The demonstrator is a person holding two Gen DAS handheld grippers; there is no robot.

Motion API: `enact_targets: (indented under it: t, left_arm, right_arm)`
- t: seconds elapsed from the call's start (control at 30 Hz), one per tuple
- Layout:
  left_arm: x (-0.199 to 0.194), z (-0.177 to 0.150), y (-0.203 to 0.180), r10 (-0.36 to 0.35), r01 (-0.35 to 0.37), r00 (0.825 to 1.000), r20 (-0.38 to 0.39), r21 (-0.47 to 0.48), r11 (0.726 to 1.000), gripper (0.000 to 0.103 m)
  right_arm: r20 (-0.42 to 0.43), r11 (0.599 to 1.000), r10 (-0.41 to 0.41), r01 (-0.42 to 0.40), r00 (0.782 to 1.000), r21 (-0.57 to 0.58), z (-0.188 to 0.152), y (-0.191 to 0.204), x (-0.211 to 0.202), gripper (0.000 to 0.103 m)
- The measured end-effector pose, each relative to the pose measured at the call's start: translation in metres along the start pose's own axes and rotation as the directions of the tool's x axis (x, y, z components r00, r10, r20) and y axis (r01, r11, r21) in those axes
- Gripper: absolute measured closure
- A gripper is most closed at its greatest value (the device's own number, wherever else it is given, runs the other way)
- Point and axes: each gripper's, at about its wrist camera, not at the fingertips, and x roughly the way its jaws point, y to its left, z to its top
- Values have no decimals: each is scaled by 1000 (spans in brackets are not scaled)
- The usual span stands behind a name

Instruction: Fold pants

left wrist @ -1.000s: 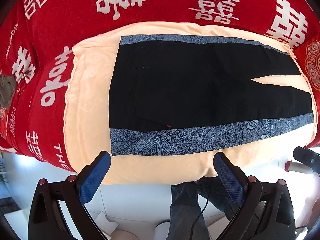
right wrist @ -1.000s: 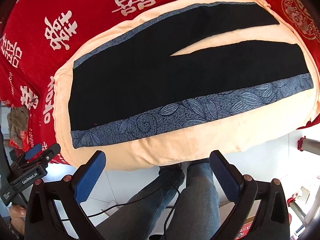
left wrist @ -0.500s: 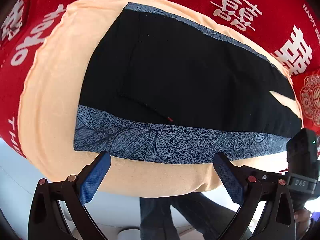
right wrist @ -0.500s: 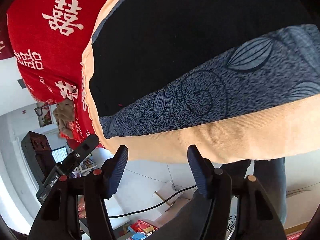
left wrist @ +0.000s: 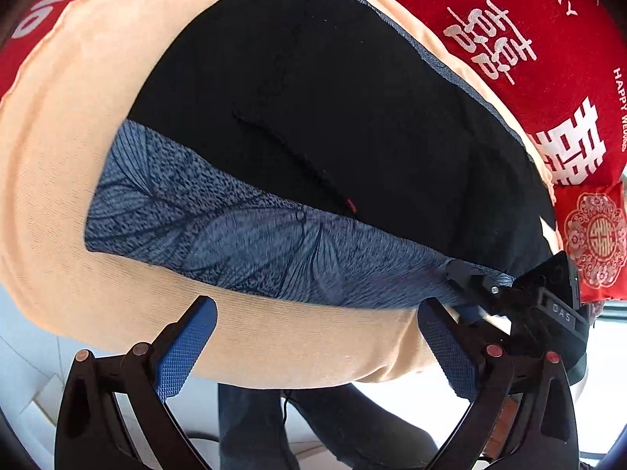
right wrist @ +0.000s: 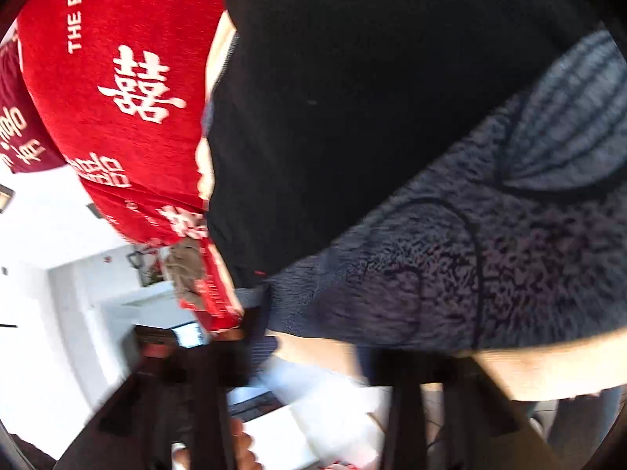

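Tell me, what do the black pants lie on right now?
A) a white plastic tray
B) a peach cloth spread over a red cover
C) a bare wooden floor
B: in the left wrist view the black pants lie flat on a peach cloth, with the red cover beyond it.

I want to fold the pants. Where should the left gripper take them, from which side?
Pinch the leaf-patterned band at its near edge, coming from the near side: the pants lie flat and this edge faces the open left gripper.
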Motion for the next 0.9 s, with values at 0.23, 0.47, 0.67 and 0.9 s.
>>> enact_targets:
  t: [0.23,0.47,0.67,0.9]
  left_arm:
    - [-12,11,-1,-140,146,988,69,-103,984,0]
    - [-7,35,10,-66,81,993,93,-165,983,22]
    - [-12,32,-3,2,4,997,82,-68,998,33]
    - [-11,33,-12,41,-39,997,59,-29,999,39]
  right_arm:
    - [-7,993,91,-91,996,-81,-4,40,-23,93]
    - [-68,991,-26,16,997,-136,1,30,-17,89]
    - [22,993,-88,90,996,-72,3,-19,-60,74]
    - [164,995,62,-74,985,71,5,-63,-103,67]
